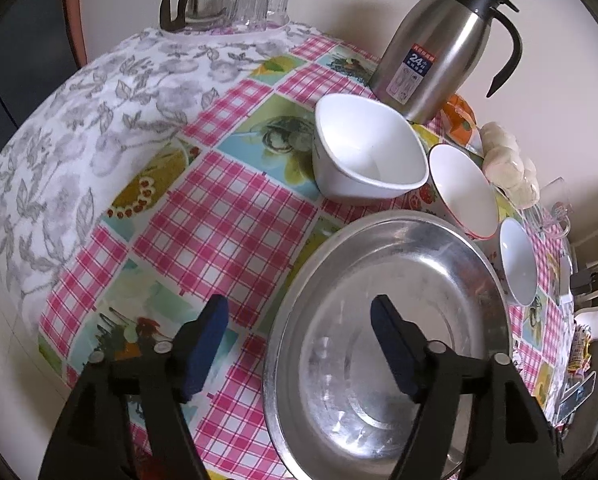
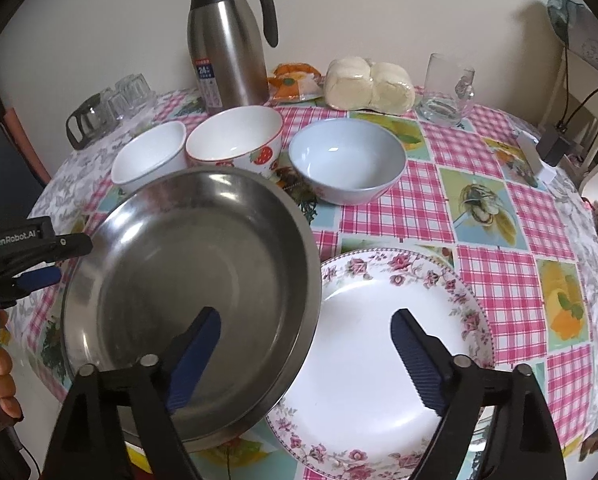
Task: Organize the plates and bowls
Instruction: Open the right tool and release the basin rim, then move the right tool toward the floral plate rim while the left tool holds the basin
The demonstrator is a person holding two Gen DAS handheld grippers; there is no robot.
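Take the steel plate (image 2: 187,300) as your marker: it overlaps the left edge of the floral plate (image 2: 383,364) and, in the right wrist view, looks tilted up on that side. Your right gripper (image 2: 305,344) stands wide open over both plates, one finger above the steel plate, the other above the floral plate, holding nothing. Your left gripper (image 1: 299,344) is also spread open and empty at the steel plate's (image 1: 383,340) left rim, one finger over the tablecloth (image 1: 227,216), the other over the metal; whether either finger touches it cannot be told. Just behind the steel plate stand three bowls in a row: the white bowl (image 2: 149,156), the strawberry bowl (image 2: 235,140) touching or nearly touching it, and the blue bowl (image 2: 347,160). Behind the bowls stands the flask (image 2: 227,44)
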